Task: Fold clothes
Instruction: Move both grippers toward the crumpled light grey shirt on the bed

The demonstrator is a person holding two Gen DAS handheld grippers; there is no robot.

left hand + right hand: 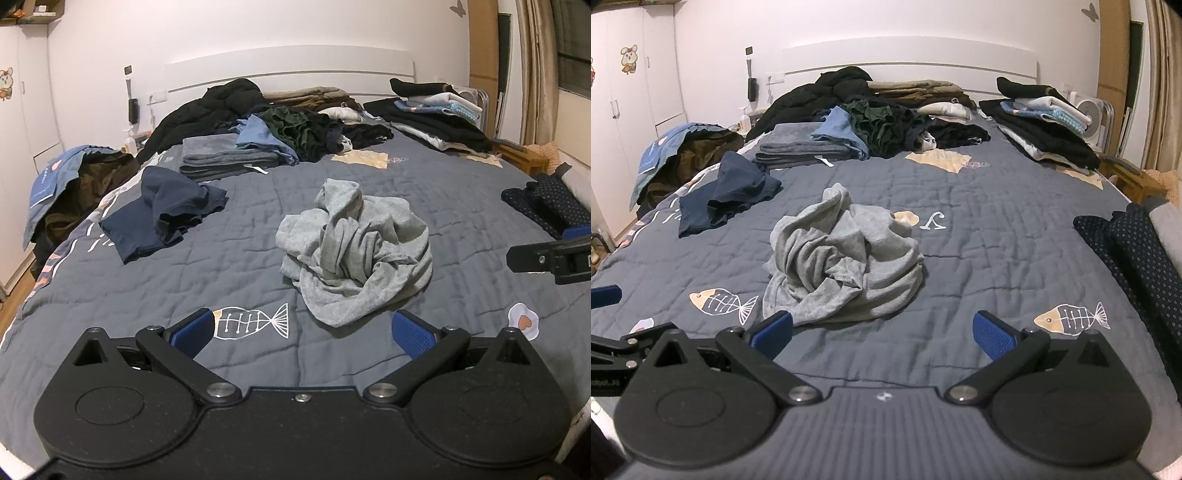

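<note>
I see a bed under a blue-grey quilt [229, 266] with fish prints, clothes piled along the headboard end. Mid-quilt sits the grey garment [354, 251], also clear from the right wrist [846, 266]: light heather knit, crumpled into a rounded heap with deep twisting folds and one peak of fabric standing up at the far side. Balled like this it has no long axis I can read, and I cannot tell which end is collar or hem. A flat edge trails toward me. Left of it lies a navy garment [166, 214], loosely rumpled and well apart. My left gripper [303, 330] hangs just short of the heap's near edge, blue pads spread wide, holding nothing. My right gripper [882, 330] is likewise spread and empty, near the heap's front edge.
</note>
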